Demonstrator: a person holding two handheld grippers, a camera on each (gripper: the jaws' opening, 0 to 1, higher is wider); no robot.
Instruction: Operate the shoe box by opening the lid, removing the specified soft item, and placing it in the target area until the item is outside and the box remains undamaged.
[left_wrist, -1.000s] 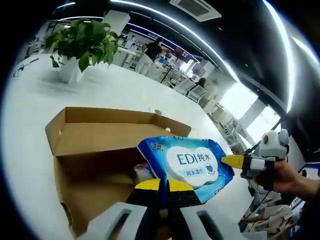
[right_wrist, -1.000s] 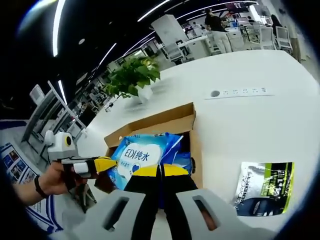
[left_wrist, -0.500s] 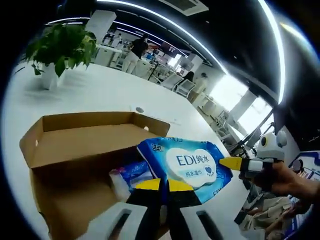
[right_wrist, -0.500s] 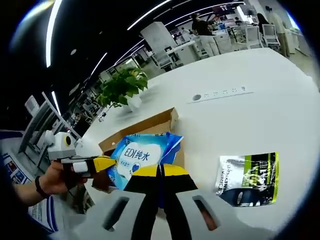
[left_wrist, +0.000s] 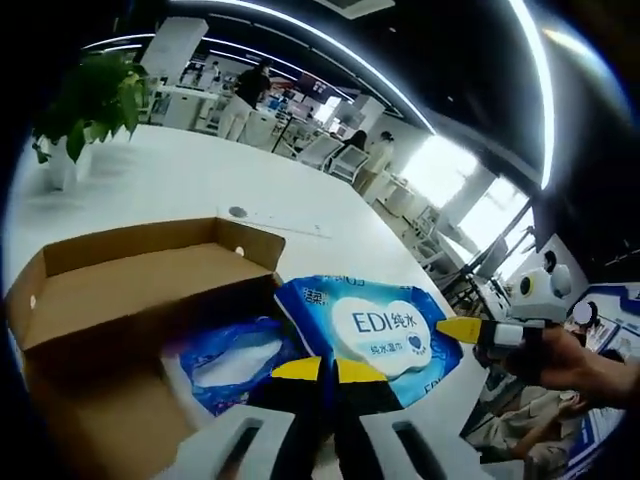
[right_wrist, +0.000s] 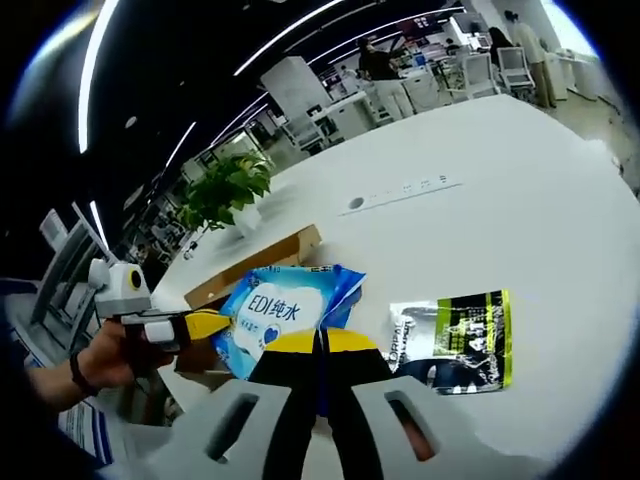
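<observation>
A blue wipes pack printed "EDI" hangs in the air between both grippers. My left gripper is shut on its near edge, and my right gripper, held by a hand, pinches its right edge. In the right gripper view the same pack sits in my right gripper, with the left gripper clamped on its left end. The open cardboard shoe box lies to the left on the white table, lid flap up. A second blue pack lies inside it.
A black and green pouch lies flat on the white table just right of the held pack. A potted plant and a power strip stand farther back. People and desks fill the background.
Both grippers have carried the wipes pack to the right, away from the box and closer to the black and green pouch. Both remain shut on it.
</observation>
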